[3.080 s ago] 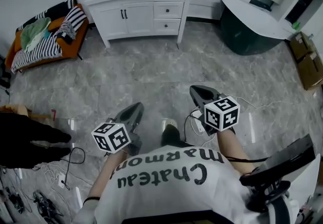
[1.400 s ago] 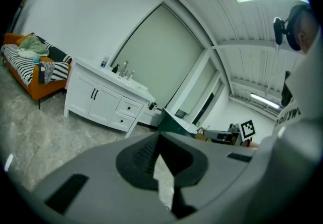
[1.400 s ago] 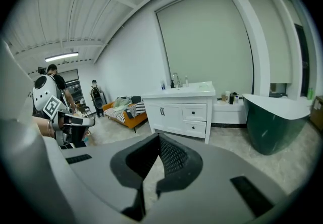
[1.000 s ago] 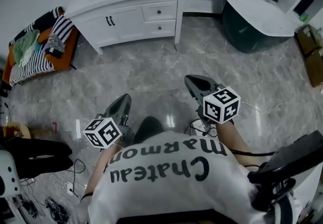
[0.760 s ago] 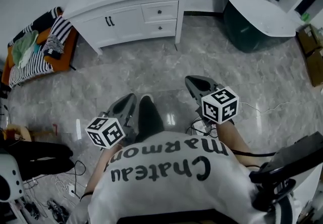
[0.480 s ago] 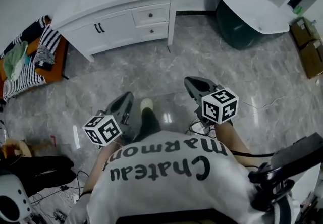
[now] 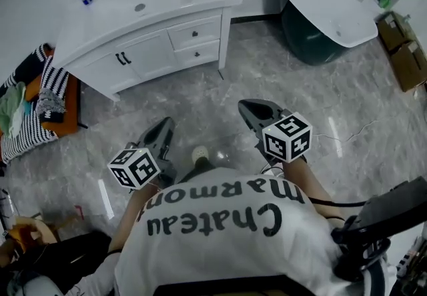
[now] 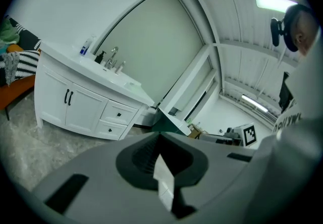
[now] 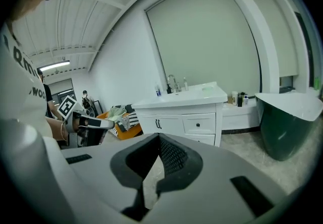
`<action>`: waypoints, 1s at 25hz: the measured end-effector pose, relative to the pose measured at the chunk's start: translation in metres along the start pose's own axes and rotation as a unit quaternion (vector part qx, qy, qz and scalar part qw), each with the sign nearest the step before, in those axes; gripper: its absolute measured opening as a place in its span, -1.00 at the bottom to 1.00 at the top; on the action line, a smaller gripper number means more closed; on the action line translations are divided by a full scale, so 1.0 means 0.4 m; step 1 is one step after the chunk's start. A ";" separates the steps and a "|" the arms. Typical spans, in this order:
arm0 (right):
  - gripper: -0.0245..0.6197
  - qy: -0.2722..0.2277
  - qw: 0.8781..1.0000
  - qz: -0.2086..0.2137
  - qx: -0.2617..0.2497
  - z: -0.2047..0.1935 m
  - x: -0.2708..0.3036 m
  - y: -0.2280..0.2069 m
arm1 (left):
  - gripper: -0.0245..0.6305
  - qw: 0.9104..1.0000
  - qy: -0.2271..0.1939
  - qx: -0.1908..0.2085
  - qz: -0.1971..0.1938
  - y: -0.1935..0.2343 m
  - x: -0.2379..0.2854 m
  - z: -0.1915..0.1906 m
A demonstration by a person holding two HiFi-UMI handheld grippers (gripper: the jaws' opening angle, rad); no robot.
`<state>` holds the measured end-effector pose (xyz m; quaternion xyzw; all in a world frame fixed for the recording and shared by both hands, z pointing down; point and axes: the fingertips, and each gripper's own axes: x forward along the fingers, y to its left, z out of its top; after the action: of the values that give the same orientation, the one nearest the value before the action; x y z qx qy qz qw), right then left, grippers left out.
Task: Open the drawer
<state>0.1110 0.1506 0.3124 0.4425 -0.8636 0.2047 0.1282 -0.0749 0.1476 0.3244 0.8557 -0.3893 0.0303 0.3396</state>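
While the head view looks down on the left gripper point(image 7: 162, 129) and the right gripper point(image 7: 248, 108) together, with the white vanity cabinet point(image 7: 93, 38) beyond them, only this view shows the sink basin point(image 7: 141, 3) from the top and the cardboard boxes point(image 7: 400, 48) at the right edge. The left gripper view, taken from low down, adds a ceiling lamp point(image 8: 275, 2) and the marker cube point(image 8: 248, 134) of the other gripper. The right gripper view shows an orange bench point(image 9: 123, 129) beside the cabinet and a dark green bathtub point(image 9: 290, 132) on the other side.

I count two grippers, two cabinet doors point(image 7: 150, 55) with one black handle each, and two drawers, the upper drawer point(image 7: 195, 33) above the lower drawer point(image 7: 198, 53), each with one dark knob.

Both grippers are clenched: the jaws of each meet at the tips and nothing is between them.

The drawers sit in the right part of the cabinet front and both are pushed in flush. They lie ahead of both grippers, well apart from them, across the grey marble floor point(image 7: 267, 75). From the right gripper they appear just above and right of the jaw tips, from the left gripper to the left of the tips.
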 end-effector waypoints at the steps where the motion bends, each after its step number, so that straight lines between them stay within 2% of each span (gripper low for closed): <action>1: -0.91 -0.001 1.000 -0.001 0.001 0.014 0.022 -0.003 | -0.95 1.000 0.003 -0.002 -0.002 0.021 0.016 0.018; 4: -0.91 0.006 1.000 -0.006 -0.007 0.049 0.081 -0.014 | -0.95 1.000 0.007 0.001 -0.018 0.062 0.073 0.080; 10: -0.91 0.009 1.000 -0.026 -0.004 0.123 0.193 -0.056 | -0.95 0.998 0.023 0.041 -0.048 0.120 0.164 0.180; 15: -0.91 0.016 0.999 -0.034 -0.006 0.137 0.260 -0.068 | -0.95 0.998 0.029 0.035 -0.053 0.184 0.208 0.224; 25: -0.91 0.026 0.998 -0.045 0.018 0.135 0.324 -0.106 | -0.95 0.996 0.044 0.035 -0.066 0.215 0.270 0.254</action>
<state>0.0690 0.0110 0.3269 0.4775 -0.8356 0.2255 0.1518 -0.0806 -0.0235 0.3285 0.8884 -0.3157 0.0593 0.3278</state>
